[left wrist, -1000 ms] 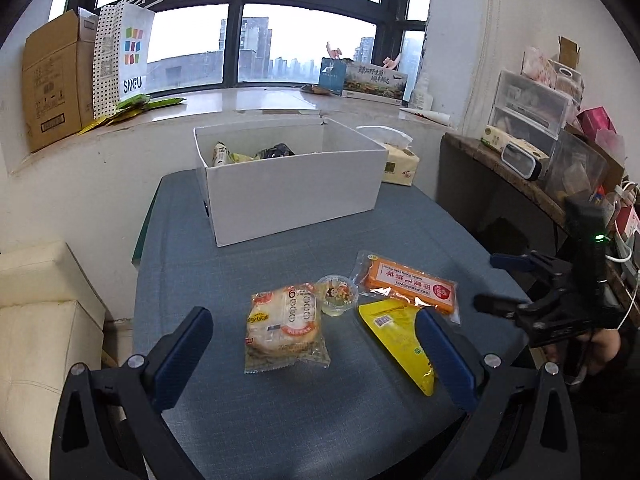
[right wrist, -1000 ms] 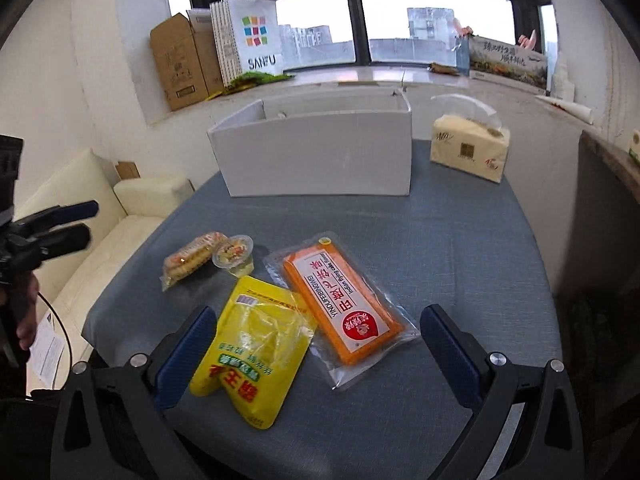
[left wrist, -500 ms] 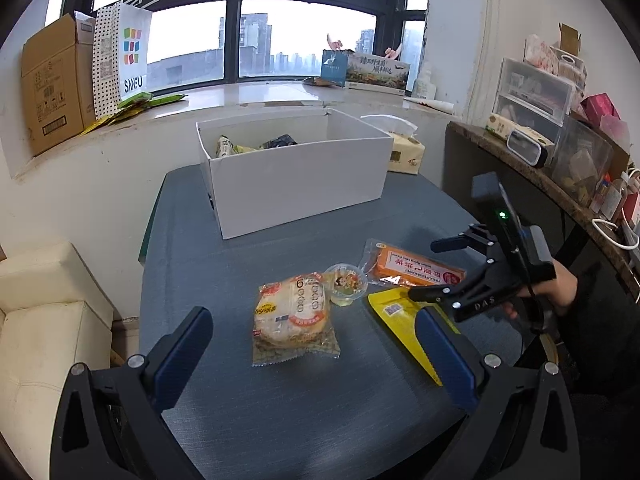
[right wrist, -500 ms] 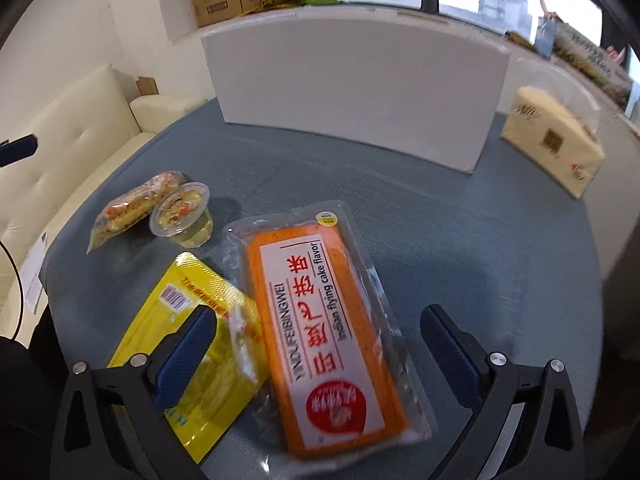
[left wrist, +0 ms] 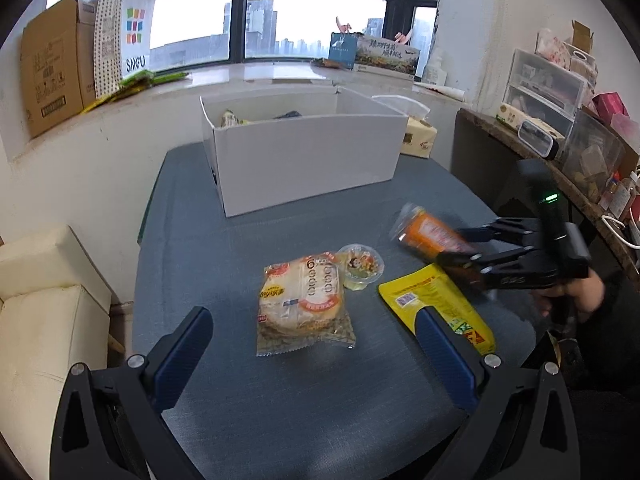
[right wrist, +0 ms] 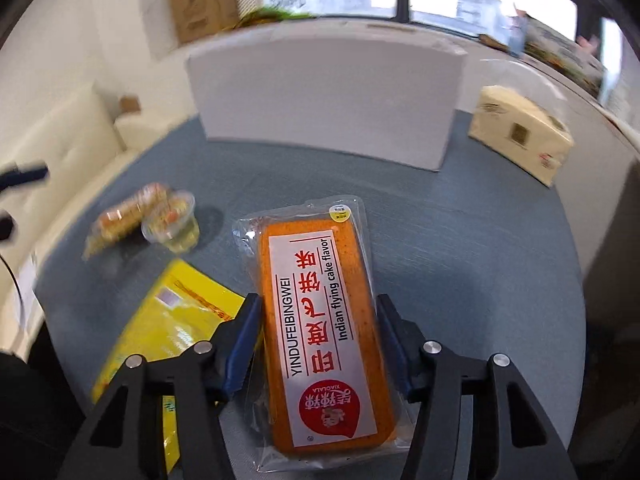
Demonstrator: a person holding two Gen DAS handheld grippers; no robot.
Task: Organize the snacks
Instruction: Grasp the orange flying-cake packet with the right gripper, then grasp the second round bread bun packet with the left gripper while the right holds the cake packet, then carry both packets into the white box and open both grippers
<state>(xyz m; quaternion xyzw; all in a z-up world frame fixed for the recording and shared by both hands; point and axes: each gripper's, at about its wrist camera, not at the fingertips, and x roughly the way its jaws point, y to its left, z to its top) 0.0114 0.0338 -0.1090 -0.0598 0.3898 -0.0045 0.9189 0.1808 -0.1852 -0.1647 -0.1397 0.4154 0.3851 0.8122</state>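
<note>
1 orange pack "YINDUFEIBINGWEI Indian flying cake flavor" clamped in right tool; left tool wide, empty.

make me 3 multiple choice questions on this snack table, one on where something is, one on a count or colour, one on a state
1. Where is the jelly cup?
A. inside the white box
B. on the table between the round cake pack and the yellow pouch
C. on the windowsill

2. How many snacks lie on the table, not held?
A. one
B. three
C. five

3. What is the right tool doing?
A. hanging open over the table
B. shut on the orange cake pack
C. shut on the tissue box

Answers:
1 B: the cup sits beside the round cake pack, with the yellow pouch on its other side.
2 B: the round cake pack, cup and pouch.
3 B: both its fingers press the sides of the orange cake pack, lifted off the table.
</note>
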